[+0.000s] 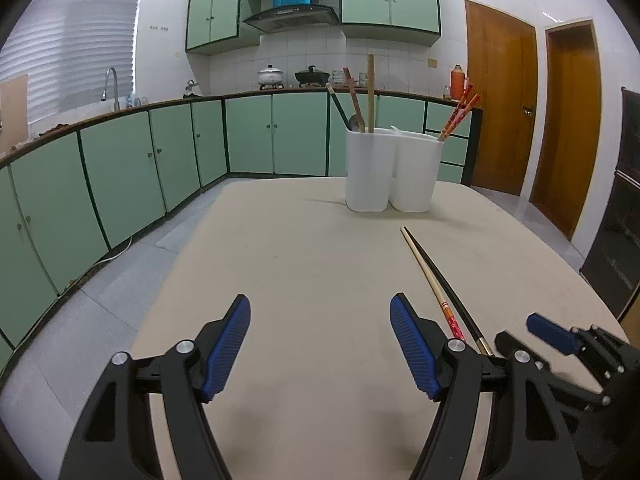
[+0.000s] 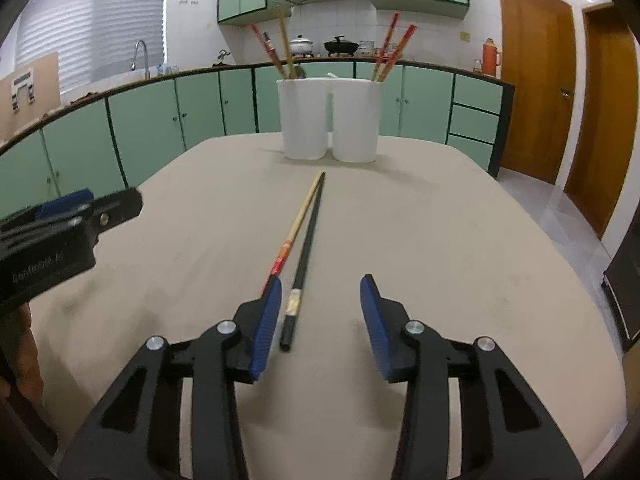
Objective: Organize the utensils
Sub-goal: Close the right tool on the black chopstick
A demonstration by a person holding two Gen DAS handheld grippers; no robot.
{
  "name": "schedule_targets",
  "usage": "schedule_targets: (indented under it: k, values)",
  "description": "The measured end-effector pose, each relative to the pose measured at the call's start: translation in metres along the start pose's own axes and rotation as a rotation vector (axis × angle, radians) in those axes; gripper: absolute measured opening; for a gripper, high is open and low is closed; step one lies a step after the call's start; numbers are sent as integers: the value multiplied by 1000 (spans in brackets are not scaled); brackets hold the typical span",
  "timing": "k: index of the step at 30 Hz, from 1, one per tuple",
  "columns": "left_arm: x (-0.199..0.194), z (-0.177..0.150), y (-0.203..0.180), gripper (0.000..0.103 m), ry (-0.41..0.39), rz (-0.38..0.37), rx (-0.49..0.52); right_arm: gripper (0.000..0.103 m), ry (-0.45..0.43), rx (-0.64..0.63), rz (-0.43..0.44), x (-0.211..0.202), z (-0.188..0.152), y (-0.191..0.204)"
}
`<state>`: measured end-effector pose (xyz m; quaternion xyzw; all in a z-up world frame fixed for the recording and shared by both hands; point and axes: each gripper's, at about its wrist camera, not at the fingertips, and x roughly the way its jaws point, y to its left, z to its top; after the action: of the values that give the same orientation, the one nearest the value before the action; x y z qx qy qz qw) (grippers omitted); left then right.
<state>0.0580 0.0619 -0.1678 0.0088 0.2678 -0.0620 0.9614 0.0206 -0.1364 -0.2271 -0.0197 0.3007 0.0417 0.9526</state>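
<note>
Two chopsticks lie side by side on the beige table: a black chopstick (image 2: 309,232) (image 1: 444,280) and a bamboo chopstick with a red end (image 2: 298,224) (image 1: 426,272). My right gripper (image 2: 318,312) is open, its jaws around the near end of the black chopstick; its left pad covers the red end. It shows in the left wrist view (image 1: 560,340). My left gripper (image 1: 320,344) is open and empty, left of the chopsticks. A white two-compartment holder (image 1: 390,170) (image 2: 330,120) stands at the far side with chopsticks and a spoon in it.
The beige table (image 1: 300,260) (image 2: 460,240) ends at the far side behind the holder. Green kitchen cabinets (image 1: 120,168) run along the left and back. Wooden doors (image 1: 500,96) stand at the right. My left gripper's body (image 2: 60,236) shows at the left of the right wrist view.
</note>
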Motion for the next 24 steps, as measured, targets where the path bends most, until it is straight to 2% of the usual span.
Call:
schedule_targets:
  k: [8,10,14,24]
  values:
    - [1,-3,6,71,-5,-5,-26,23,39,-21,-18,8,-4,9]
    - [1,-3,7,71,-5,-4,-30,16,54,-32,-11,11,-6,11]
    - [2,-3,7,71,-3,0,-32,8,61,-45,-2,11,-8,12]
    - [4,-6,-6,71,20,-16,-19,6,67,18,2,10,-6,-6]
